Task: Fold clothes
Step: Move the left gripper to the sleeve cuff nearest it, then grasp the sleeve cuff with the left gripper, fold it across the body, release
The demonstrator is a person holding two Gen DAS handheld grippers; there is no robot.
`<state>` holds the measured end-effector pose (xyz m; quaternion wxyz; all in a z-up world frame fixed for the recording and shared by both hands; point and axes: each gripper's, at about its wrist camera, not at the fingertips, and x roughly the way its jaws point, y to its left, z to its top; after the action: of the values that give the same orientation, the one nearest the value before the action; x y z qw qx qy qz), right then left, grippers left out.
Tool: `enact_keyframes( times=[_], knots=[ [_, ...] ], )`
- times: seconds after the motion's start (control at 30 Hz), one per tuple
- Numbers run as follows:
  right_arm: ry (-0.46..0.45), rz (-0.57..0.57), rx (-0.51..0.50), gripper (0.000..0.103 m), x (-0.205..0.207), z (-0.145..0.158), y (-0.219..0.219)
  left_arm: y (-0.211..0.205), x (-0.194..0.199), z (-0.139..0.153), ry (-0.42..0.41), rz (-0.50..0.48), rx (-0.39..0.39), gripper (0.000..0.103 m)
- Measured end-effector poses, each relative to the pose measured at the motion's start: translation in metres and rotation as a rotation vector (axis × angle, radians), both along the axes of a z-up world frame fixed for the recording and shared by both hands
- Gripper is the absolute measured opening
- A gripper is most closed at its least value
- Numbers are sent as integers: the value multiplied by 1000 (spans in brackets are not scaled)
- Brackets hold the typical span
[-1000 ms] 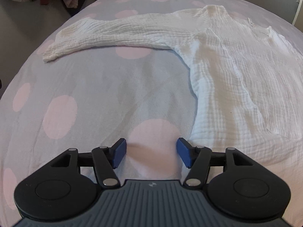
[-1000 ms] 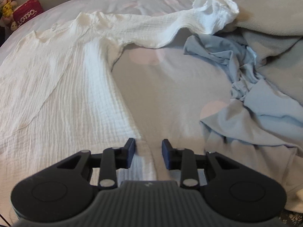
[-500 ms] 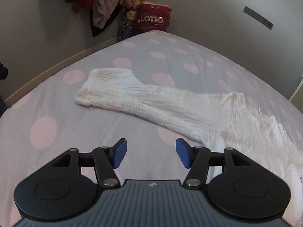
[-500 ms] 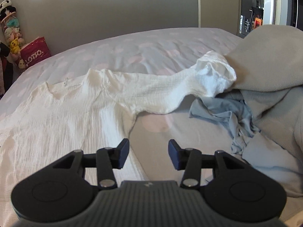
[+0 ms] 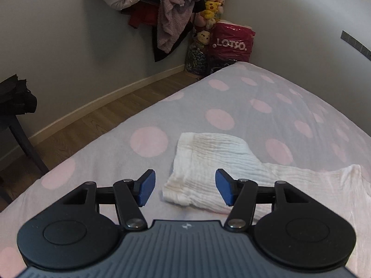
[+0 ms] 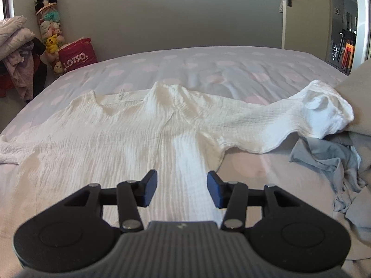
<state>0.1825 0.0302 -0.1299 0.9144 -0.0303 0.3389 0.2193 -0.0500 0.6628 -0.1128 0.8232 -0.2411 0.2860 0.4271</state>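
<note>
Left tool [image 5: 183,188] hangs low in the frame with its blue pads apart and nothing between them, and the cuff end of the white gauze top's sleeve [image 5: 208,162] lies just beyond, at lower centre. Right tool [image 6: 182,186] is likewise parted and empty (last figures differ too little to call it moving), poised over the body of the top [image 6: 120,139], which lies spread across the middle of the frame on the polka-dot bed [image 6: 208,62]. The other sleeve runs out to the right, its cuff [image 6: 324,108] riding up against a beige blanket [image 6: 357,97], with a crumpled blue garment [image 6: 329,155] below it. This crinkled fabric looks light, soft and limp; it will probably sag and bunch when lifted. Best holds, I'd say: pinch each cuff at its edge.
</note>
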Motion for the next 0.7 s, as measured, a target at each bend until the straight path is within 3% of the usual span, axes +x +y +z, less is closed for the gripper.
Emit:
enact_keyframes(
  times=[0.17,0.3,0.43,0.5,0.7],
  knots=[
    [28,46,-28,55,8,-16,17,27,21,-21,52,31,-31,56],
    [53,59,-73,55,17,-24,30,30,38,-39,133,9,-17,55],
    [50,73,-99,55,18,-27,40,30,45,-55,171,-3,-31,52],
    [54,84,-113,55,17,-29,45,26,47,-58,187,-19,-2,49],
    [44,98,-164,55,12,-36,54,11,55,-54,233,-85,60,13]
  ],
)
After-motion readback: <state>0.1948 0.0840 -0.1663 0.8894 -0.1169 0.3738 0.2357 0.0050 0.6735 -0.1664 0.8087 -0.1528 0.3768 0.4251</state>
